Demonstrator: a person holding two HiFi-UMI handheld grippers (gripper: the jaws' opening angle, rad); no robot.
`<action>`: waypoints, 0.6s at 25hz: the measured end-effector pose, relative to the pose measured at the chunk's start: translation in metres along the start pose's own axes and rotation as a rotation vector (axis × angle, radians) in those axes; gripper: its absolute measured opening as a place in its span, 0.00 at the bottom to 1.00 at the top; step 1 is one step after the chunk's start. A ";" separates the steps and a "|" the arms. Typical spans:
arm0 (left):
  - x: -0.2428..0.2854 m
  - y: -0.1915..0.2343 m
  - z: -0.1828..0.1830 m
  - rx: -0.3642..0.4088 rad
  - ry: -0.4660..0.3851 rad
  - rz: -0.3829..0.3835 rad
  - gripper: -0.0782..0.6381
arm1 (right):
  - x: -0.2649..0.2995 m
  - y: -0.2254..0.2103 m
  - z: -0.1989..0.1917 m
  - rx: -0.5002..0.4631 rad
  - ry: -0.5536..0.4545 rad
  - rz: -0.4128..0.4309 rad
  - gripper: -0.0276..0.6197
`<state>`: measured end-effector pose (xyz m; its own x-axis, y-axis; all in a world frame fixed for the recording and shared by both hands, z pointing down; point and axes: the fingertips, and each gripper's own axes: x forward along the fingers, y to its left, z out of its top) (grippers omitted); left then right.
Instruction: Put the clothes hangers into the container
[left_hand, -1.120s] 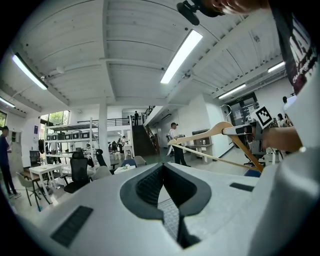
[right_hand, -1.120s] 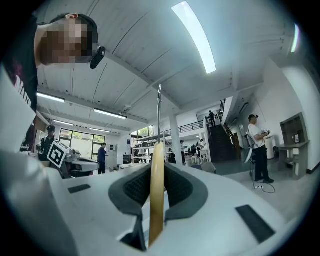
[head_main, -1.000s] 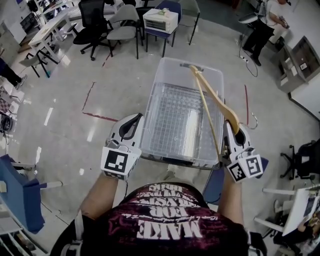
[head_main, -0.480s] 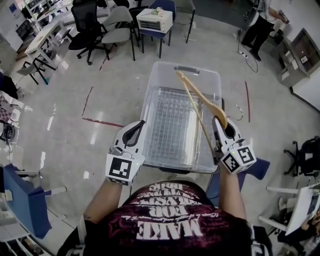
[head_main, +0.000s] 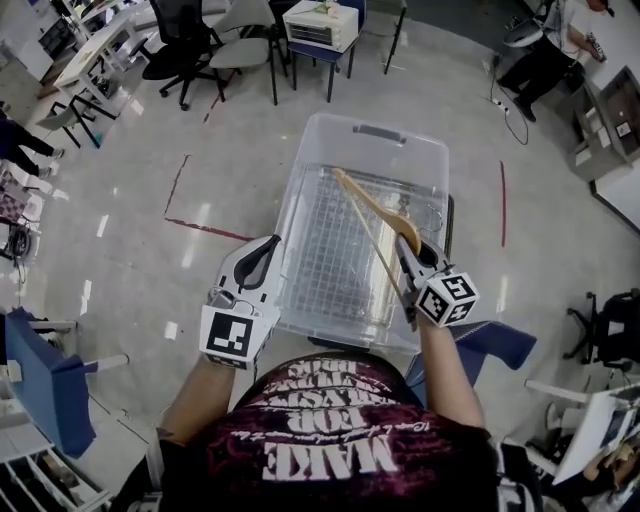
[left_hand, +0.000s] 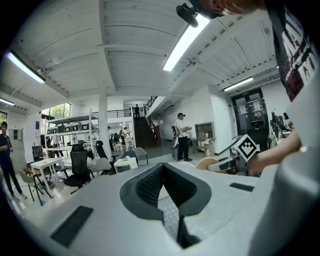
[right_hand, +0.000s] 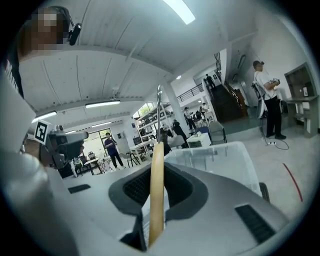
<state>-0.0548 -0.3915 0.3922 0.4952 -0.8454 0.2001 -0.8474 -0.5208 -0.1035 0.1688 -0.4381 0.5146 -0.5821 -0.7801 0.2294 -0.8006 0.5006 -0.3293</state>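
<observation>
One wooden hanger (head_main: 372, 203) is the thing to watch. It is clamped edge-on between the jaws of the right gripper (head_main: 408, 255), and the right gripper view shows the pads pressing on its flat sides. From that claw the hanger's long axis runs away and to the left in the head view, slanting across the open mouth of the clear container (head_main: 300, 205). Its far tip is near the middle of the bin and its held end is close to the right-hand rim. The hanger therefore lies inside the rim's outline, though I cannot tell whether it has dipped below the rim. I judge that the coming move is a lowering and a release, keeping the slant so that both ends clear the walls. The left gripper (head_main: 268, 245) hovers just outside the container's left wall, jaws together on nothing, and is the farther of the two from the hanger.
</observation>
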 end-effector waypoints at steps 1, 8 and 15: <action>0.003 -0.001 -0.001 0.002 0.004 0.001 0.12 | 0.006 -0.005 -0.014 0.009 0.032 0.004 0.14; 0.010 0.005 -0.008 -0.002 0.035 0.018 0.12 | 0.047 -0.035 -0.100 0.137 0.218 0.021 0.14; 0.008 0.009 -0.025 -0.009 0.098 0.055 0.12 | 0.069 -0.057 -0.180 0.245 0.386 -0.002 0.14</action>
<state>-0.0631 -0.4004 0.4170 0.4275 -0.8566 0.2890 -0.8744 -0.4729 -0.1085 0.1487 -0.4533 0.7143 -0.6282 -0.5610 0.5391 -0.7715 0.3597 -0.5248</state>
